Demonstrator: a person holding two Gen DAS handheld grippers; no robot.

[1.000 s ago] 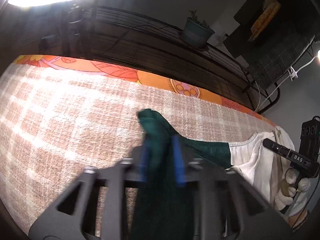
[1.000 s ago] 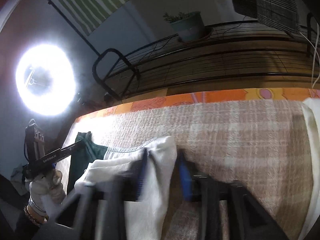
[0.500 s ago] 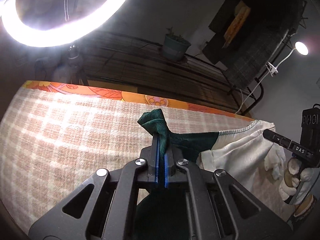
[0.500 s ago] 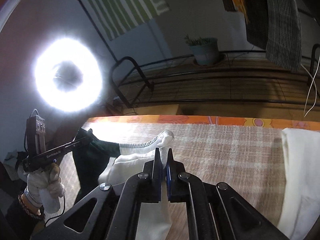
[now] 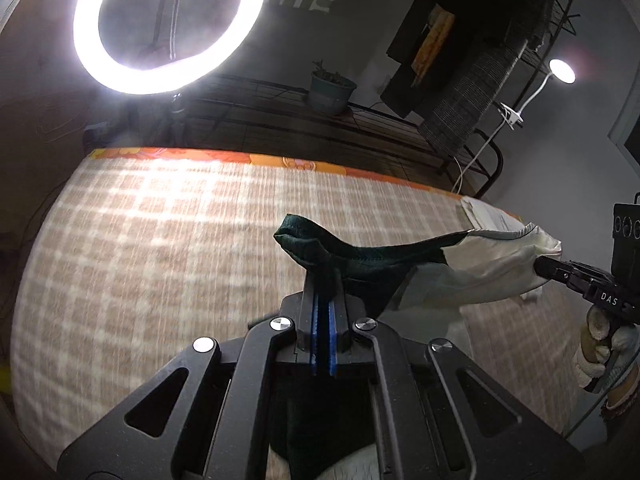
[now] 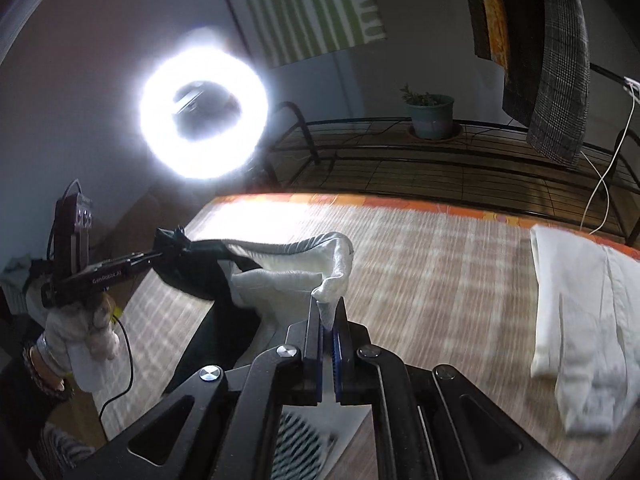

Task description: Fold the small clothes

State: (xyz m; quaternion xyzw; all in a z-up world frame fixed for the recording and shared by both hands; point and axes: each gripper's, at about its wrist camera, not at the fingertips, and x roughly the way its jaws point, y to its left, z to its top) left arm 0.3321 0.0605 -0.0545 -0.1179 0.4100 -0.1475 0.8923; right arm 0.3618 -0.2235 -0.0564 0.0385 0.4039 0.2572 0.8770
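Note:
A small garment, dark green on one half (image 5: 360, 264) and white on the other (image 6: 296, 276), hangs stretched in the air between my two grippers above the checked blanket (image 5: 160, 240). My left gripper (image 5: 323, 280) is shut on the green corner. My right gripper (image 6: 329, 312) is shut on the white corner. The right gripper also shows at the right of the left wrist view (image 5: 560, 270), and the left gripper at the left of the right wrist view (image 6: 160, 256). The garment's lower part hangs below, partly hidden by the gripper bodies.
A white cloth (image 6: 580, 320) lies on the blanket's right side. An orange patterned border (image 5: 312, 166) marks the far edge. Beyond it stand a black metal rack (image 6: 440, 160), a potted plant (image 5: 332, 92), a ring light (image 5: 168, 28) and hanging clothes (image 6: 560, 60).
Both grippers closed on the garment's corners, then lifted it off the blanket. It now hangs stretched between them, higher than half a second ago.

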